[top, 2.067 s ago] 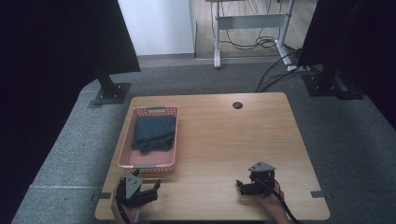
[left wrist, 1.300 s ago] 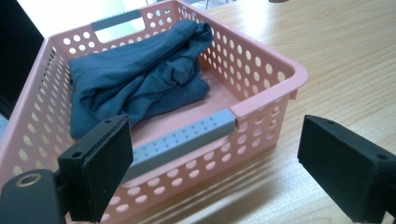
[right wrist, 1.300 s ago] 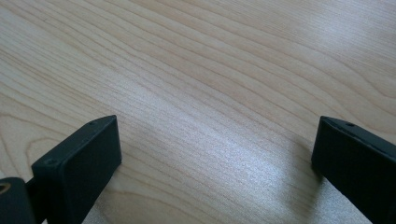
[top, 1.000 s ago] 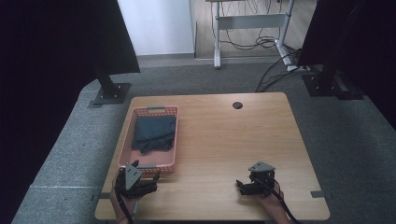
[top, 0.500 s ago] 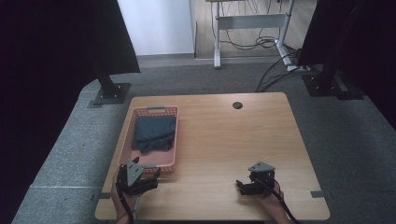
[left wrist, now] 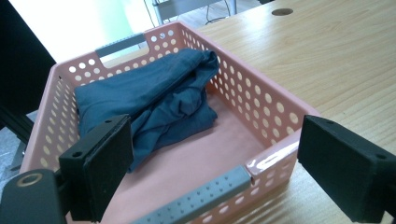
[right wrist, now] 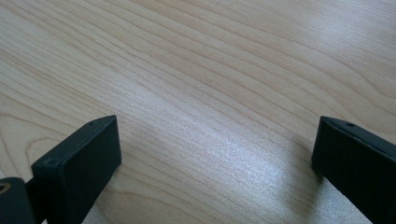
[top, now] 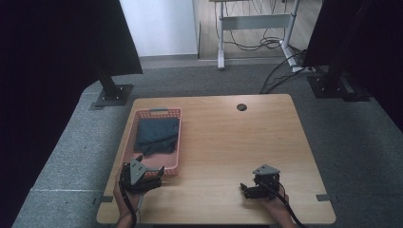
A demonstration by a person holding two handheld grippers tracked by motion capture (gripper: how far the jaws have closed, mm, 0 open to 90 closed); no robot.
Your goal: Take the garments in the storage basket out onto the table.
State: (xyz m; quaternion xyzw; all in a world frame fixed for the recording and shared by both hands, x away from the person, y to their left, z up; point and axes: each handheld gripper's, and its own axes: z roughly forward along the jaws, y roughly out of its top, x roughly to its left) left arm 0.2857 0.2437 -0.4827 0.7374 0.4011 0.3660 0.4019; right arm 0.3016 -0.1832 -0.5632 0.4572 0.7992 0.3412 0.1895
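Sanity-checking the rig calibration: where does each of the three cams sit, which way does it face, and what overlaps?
High view: above the person's side, facing forward and down on the table; shows both hands, the left gripper and right gripper.
Left gripper view: rides the left gripper, faces the pink basket holding a blue cloth; its open jaws straddle the near rim.
Right gripper view: rides the right gripper, faces bare tabletop between open jaws.
Shared: the high and left gripper views both show basket, cloth and the table's round hole.

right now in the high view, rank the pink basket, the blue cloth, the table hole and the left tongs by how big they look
1. pink basket
2. blue cloth, lying inside it
3. left tongs, though they sit nearest the camera, so their look may flatter them
4. table hole, smallest and farthest back
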